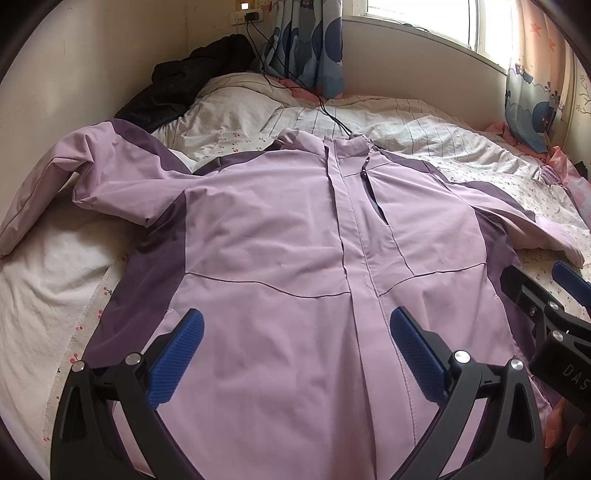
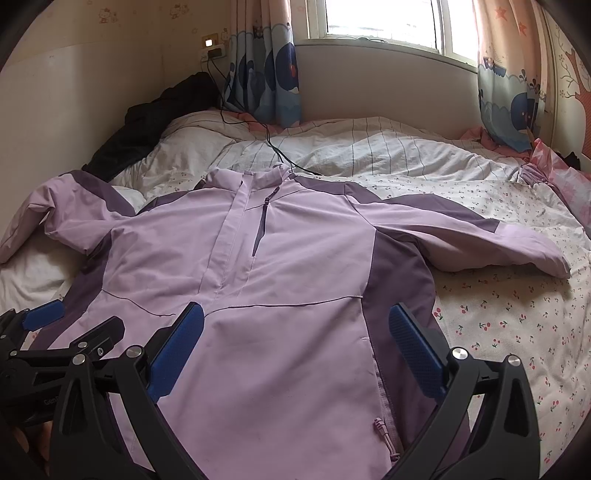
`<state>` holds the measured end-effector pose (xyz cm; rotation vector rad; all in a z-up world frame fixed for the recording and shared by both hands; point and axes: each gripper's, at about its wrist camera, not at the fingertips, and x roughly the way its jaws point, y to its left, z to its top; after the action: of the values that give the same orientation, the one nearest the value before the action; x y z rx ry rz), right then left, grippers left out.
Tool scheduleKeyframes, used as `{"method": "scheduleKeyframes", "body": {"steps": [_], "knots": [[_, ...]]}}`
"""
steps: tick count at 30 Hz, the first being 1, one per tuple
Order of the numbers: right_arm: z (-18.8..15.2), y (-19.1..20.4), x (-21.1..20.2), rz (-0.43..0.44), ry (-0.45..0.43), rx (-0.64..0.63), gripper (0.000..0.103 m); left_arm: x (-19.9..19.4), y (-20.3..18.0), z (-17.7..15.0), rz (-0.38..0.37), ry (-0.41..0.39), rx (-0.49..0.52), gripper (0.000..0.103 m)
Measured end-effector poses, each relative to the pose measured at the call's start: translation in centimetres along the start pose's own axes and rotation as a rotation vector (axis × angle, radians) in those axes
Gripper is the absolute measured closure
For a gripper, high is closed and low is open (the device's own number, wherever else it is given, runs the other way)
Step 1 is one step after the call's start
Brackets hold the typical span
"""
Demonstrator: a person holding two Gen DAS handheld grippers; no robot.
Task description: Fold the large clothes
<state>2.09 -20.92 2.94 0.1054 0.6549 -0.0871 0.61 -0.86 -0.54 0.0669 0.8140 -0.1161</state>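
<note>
Fingers of left gripper (image 1: 295, 354) and right gripper (image 2: 295, 350) spread wide, hovering over lilac jacket (image 1: 280, 236), side by side.

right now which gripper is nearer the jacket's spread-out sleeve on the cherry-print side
Right. The right gripper hovers open over the jacket's lower right panel, below that sleeve. The left gripper hovers open over the hem's middle, farther away.

A bed (image 2: 498, 332) with a cherry-print sheet fills the scene. A striped duvet (image 2: 369, 147) lies rumpled across its far side. A black garment (image 1: 192, 81) is heaped at the far left, against the wall. Whale-print curtains (image 2: 266, 74) flank a bright window (image 2: 380, 18). A black cable (image 1: 295, 81) runs from a wall socket (image 1: 245, 16) onto the bedding.
</note>
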Motion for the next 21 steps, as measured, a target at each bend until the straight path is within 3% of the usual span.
{"method": "scheduleKeyframes", "body": {"steps": [21], "knots": [[-0.12, -0.34, 0.27, 0.016, 0.015, 0.014, 0.006, -0.02, -0.11, 0.07, -0.002, 0.002, 0.0, 0.006]]}}
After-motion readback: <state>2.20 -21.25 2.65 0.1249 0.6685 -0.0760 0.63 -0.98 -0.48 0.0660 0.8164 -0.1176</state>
